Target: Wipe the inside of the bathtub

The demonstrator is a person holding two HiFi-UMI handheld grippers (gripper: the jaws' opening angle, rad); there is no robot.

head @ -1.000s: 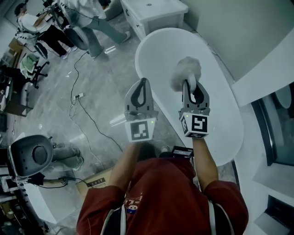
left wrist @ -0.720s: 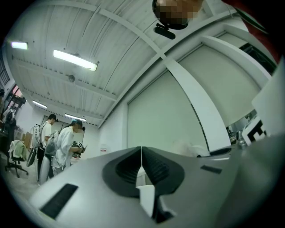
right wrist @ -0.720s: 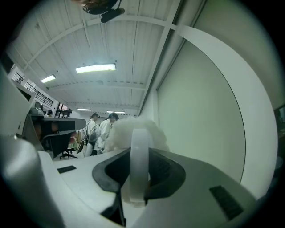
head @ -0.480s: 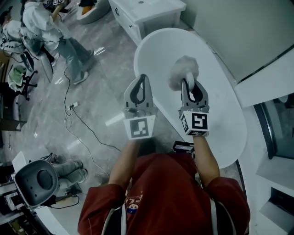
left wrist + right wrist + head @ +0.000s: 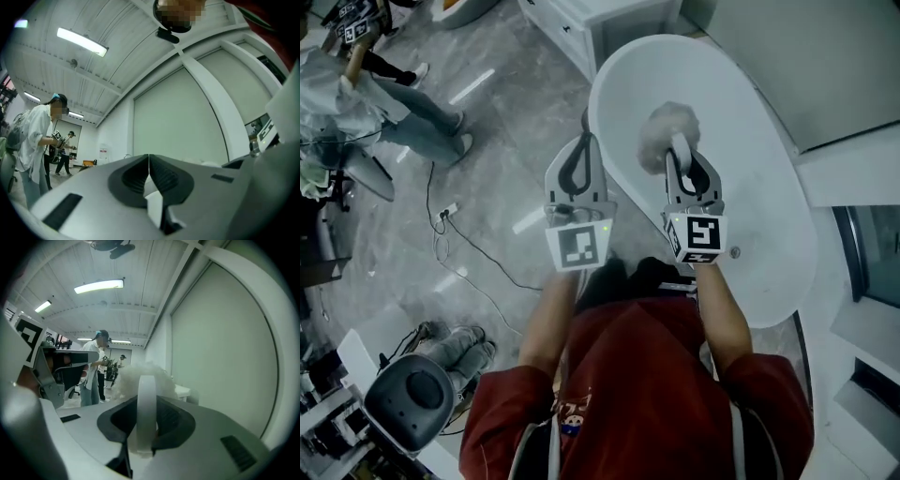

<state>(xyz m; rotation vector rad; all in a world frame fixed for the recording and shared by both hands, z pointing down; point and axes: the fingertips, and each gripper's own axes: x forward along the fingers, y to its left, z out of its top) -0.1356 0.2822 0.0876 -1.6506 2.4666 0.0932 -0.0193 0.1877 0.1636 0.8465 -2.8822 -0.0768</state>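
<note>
White oval bathtub (image 5: 755,192) stands on a grey marbled floor (image 5: 502,178), along the wall. A person in a red shirt (image 5: 642,394) stands at its near end, both grippers held out. Right gripper (image 5: 682,155) (image 5: 145,397): jaws clamped on the white handle (image 5: 146,416) of a fluffy duster (image 5: 667,131) (image 5: 140,370), whose head sits over the tub's inside; contact with the surface cannot be confirmed. Left gripper (image 5: 585,127) (image 5: 149,161): jaws pressed together, nothing between them, positioned over the tub's left rim. A cable (image 5: 478,239) lies on the floor.

White oval bathtub (image 5: 759,178), pale fluffy duster (image 5: 667,134)
</note>
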